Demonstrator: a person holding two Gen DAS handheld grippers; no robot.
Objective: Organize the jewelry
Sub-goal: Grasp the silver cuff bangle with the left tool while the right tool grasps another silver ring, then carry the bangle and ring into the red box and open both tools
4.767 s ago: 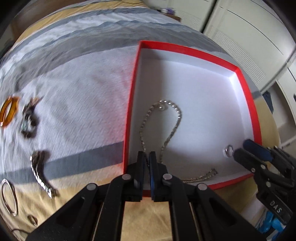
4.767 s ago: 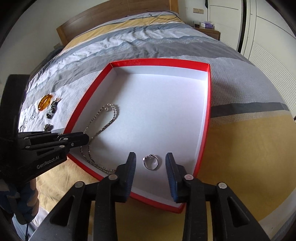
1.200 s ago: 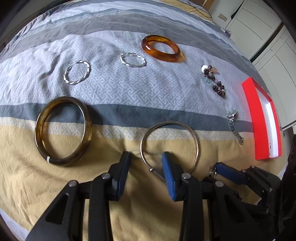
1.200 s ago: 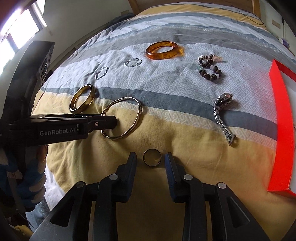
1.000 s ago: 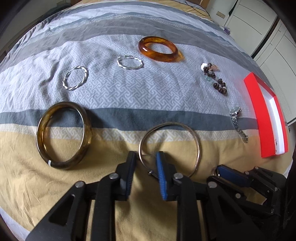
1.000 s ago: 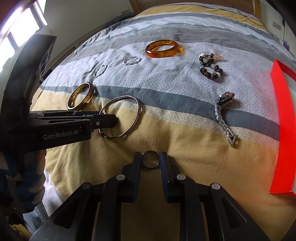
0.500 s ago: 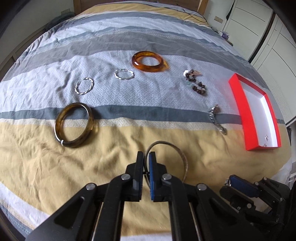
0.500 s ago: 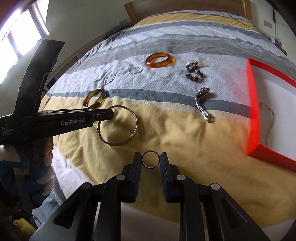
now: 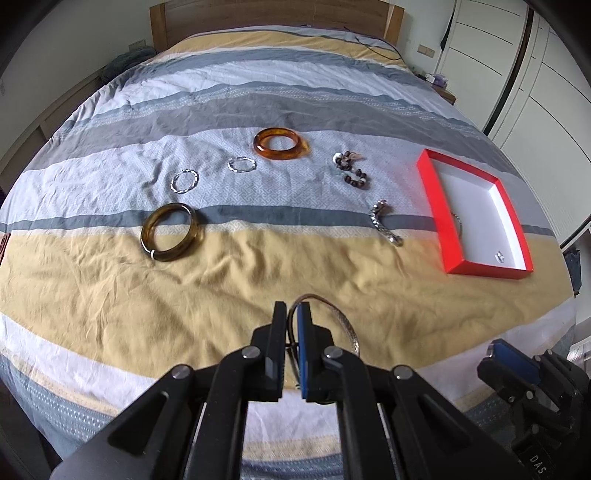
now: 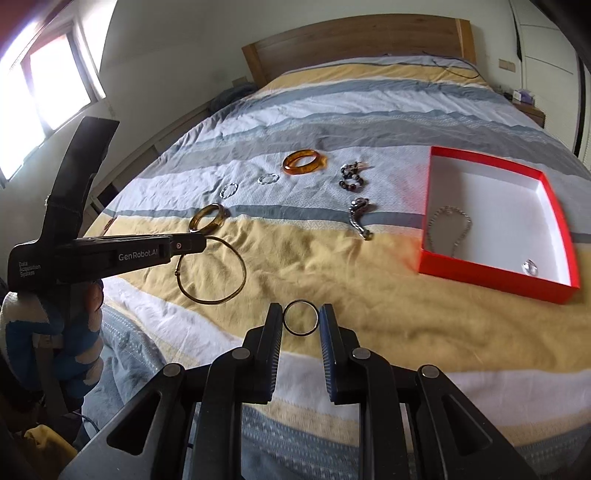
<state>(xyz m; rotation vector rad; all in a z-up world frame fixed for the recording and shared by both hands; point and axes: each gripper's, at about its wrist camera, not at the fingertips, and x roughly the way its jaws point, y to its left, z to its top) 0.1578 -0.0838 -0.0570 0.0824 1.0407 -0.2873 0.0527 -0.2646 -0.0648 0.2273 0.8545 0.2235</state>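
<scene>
My left gripper (image 9: 291,314) is shut on a thin metal bangle (image 9: 343,321) and holds it above the bed; the bangle hangs from it in the right wrist view (image 10: 212,271). My right gripper (image 10: 301,317) is shut on a small dark ring (image 10: 301,318), lifted over the yellow stripe. The red box (image 9: 443,236) with a white inside lies at the right and holds a chain (image 10: 448,227) and a small ring (image 10: 530,266). It also shows in the right wrist view (image 10: 495,286).
On the bedspread lie an amber bangle (image 9: 280,144), a dark brown bangle (image 9: 171,232), two twisted silver rings (image 9: 184,181), a bead bracelet (image 9: 351,170) and a metal watch (image 9: 386,223). Wardrobe doors (image 9: 535,74) stand at the right, the headboard (image 9: 273,14) at the far end.
Both grippers have closed, the left on the thin bangle and the right on the small ring, and lifted them up and back from the bedspread.
</scene>
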